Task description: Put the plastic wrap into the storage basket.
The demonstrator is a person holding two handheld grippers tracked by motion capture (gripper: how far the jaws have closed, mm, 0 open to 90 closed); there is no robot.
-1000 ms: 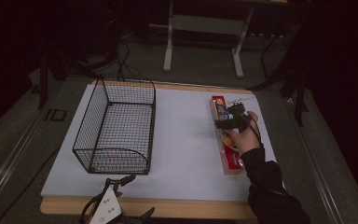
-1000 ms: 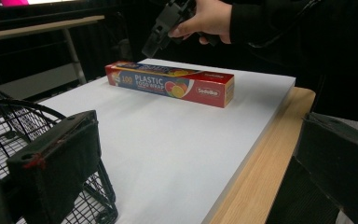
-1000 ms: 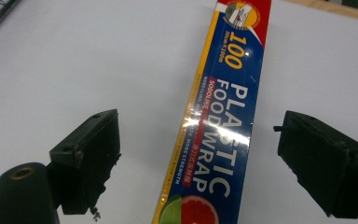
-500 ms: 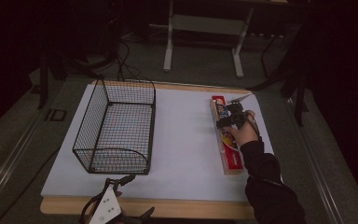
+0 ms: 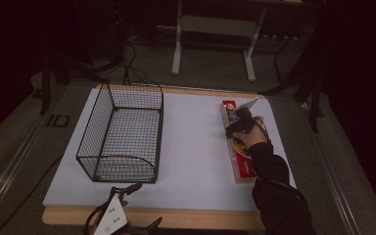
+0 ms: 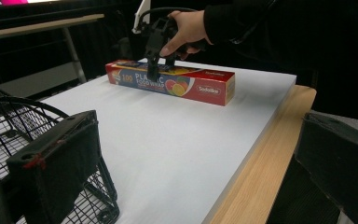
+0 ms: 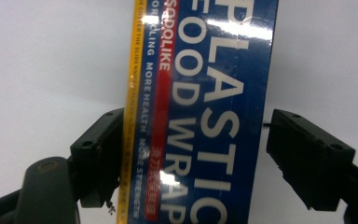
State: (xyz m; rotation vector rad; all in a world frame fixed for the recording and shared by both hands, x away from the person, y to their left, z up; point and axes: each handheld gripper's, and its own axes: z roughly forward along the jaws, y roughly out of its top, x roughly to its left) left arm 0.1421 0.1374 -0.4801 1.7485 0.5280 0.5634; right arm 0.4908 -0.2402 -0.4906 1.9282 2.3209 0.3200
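Observation:
A long red and blue box of plastic food wrap [image 5: 242,166] lies along the right side of the white tabletop [image 5: 196,147]. My right gripper [image 5: 235,128] is down over the box's far half, held by a hand in a dark sleeve. In the right gripper view the box [image 7: 205,70] stands between the jaws of my right gripper [image 7: 191,158]: the left jaw touches its yellow edge, the right jaw is a little apart, so it is open. My left gripper [image 5: 127,196] hovers at the table's front edge, jaws wide open and holding nothing [image 6: 193,158]. The left gripper view shows the box [image 6: 186,84] and the right gripper [image 6: 154,60].
A black wire basket [image 5: 120,132] stands on the left half of the table, with nothing in it; its near corner [image 6: 9,116] is close to my left jaw. The wooden table edge [image 6: 261,163] runs along the front. Table legs and cables lie on the floor behind.
The right hand and gripper have shifted slightly along the box and settled lower around it. The left gripper and the basket have not moved.

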